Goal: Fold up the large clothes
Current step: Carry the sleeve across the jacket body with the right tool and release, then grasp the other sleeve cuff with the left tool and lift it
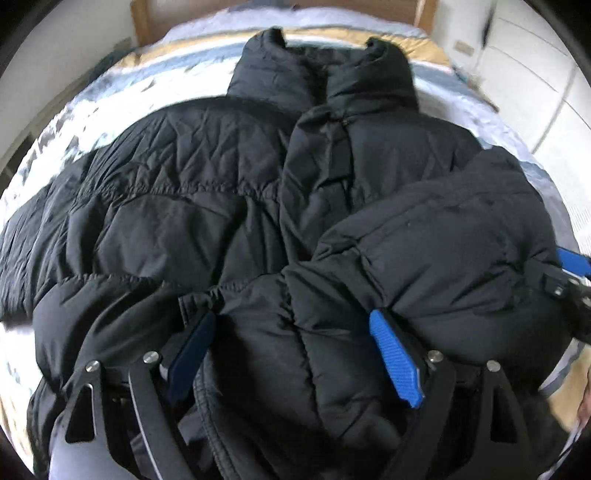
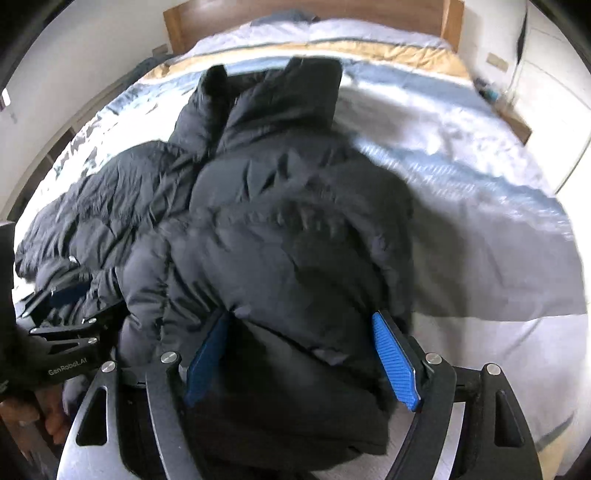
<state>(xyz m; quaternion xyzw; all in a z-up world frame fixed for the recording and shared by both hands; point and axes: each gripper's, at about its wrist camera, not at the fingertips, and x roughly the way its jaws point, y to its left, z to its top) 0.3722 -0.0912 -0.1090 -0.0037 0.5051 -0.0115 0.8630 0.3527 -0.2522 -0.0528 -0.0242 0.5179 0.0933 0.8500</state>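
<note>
A black puffer jacket [image 1: 207,206] lies front up on the bed, collar toward the headboard. Its right sleeve [image 1: 454,236] is folded in over the body. My left gripper [image 1: 291,328] stands wide open with the jacket's hem bunched between its blue pads [image 1: 393,354]. My right gripper [image 2: 301,332] is also wide open around a thick fold of the jacket [image 2: 295,229], which bulges between its pads [image 2: 395,358]. The right gripper shows at the right edge of the left wrist view [image 1: 569,273]. The left gripper shows at the left edge of the right wrist view [image 2: 62,317].
The bed has a pale blue and white duvet [image 2: 461,177] with a tan band near a wooden headboard [image 2: 303,14]. White cupboard doors [image 1: 535,66] stand to the right. A hand [image 2: 44,417] shows low at the left.
</note>
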